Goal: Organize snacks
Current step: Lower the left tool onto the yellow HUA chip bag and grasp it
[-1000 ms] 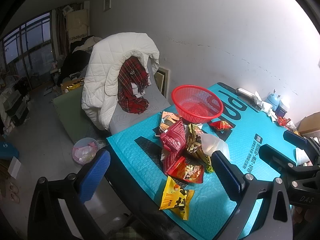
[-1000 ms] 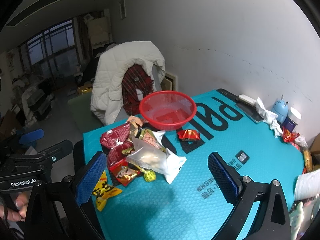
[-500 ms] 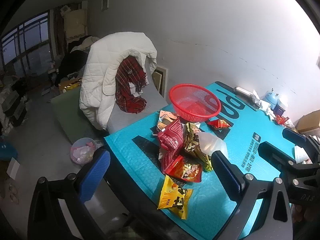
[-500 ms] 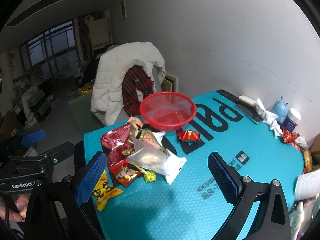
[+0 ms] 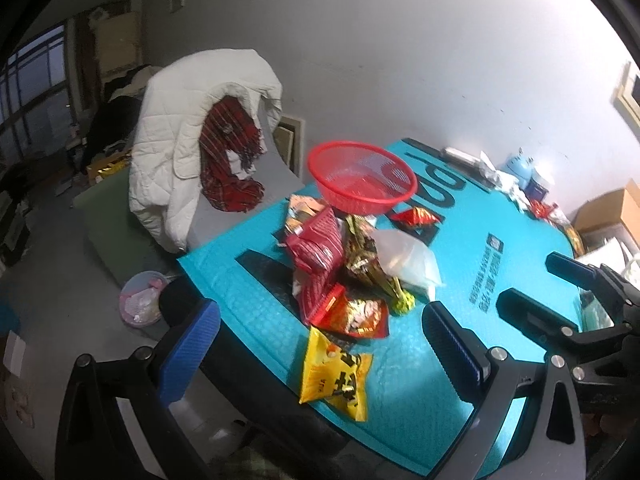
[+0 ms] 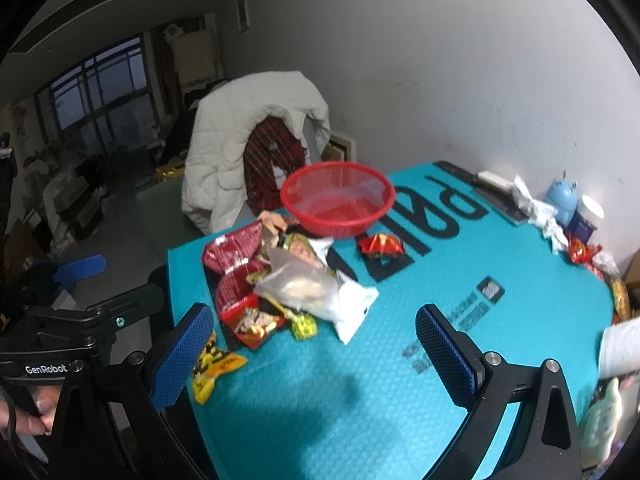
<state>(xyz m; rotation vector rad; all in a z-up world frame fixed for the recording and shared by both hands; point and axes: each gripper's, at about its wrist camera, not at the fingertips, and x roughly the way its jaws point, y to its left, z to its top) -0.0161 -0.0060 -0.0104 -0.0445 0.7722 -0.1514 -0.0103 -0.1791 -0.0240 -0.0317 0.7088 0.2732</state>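
Note:
A red mesh basket (image 5: 362,178) (image 6: 338,200) stands at the far side of a teal-covered table (image 5: 460,280). In front of it lies a heap of snack packets: red bags (image 5: 320,240), a clear bag (image 5: 404,258) (image 6: 308,288), a small red packet (image 5: 416,216) (image 6: 380,246) apart on the right, and a yellow packet (image 5: 334,372) (image 6: 212,364) nearest the table's front edge. My left gripper (image 5: 316,344) hangs open above the yellow packet, holding nothing. My right gripper (image 6: 310,354) is open and empty over bare teal cover, right of the heap.
A chair draped with a white quilted coat (image 5: 192,132) and a red plaid scarf (image 5: 230,164) stands behind the table. Blue jars, tissues and wrappers (image 6: 560,216) crowd the far right edge. A pink bowl (image 5: 142,298) sits on the floor. A cardboard box (image 5: 608,210) is at right.
Both views have shifted slightly closer to the table and the snack heap. Neither gripper has changed its opening, and no packet has moved.

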